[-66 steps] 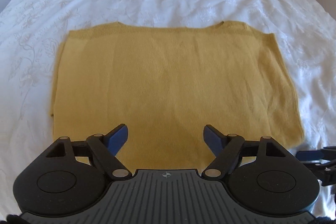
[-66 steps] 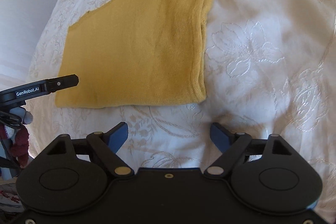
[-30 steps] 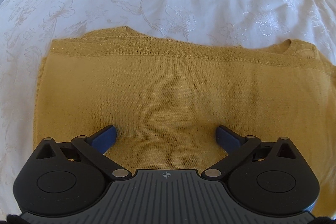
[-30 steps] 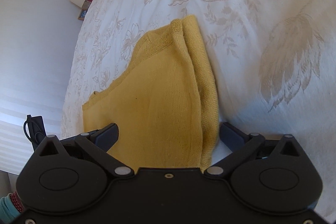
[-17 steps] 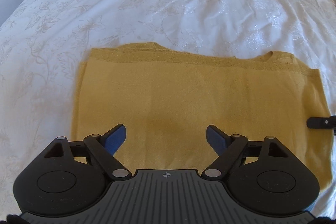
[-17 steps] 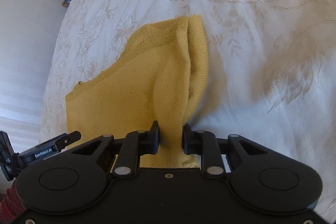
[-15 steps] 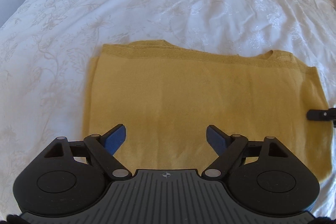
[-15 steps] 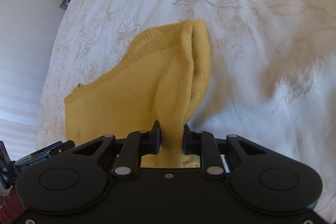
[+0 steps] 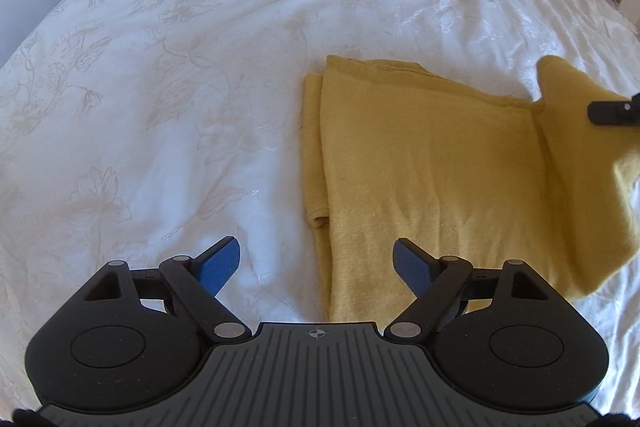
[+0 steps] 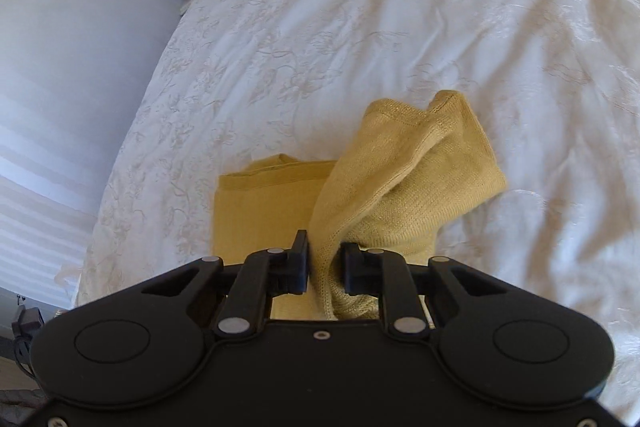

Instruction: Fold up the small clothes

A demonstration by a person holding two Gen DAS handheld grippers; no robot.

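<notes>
1. Yellow garment [image 9: 432, 163] lies right of centre on the white bedspread [image 9: 200, 47], already folded into layers.
2. Right gripper [image 10: 325, 263] is clamped on its raised end; cross-fold unfinished.
3. Left gripper [image 9: 316, 259] is spread apart, holding nothing.

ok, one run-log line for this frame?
phase: fold underway | right gripper: shut on yellow garment, its edge lifted | left gripper: open, empty, at garment's left edge | surface: white bedspread
</notes>
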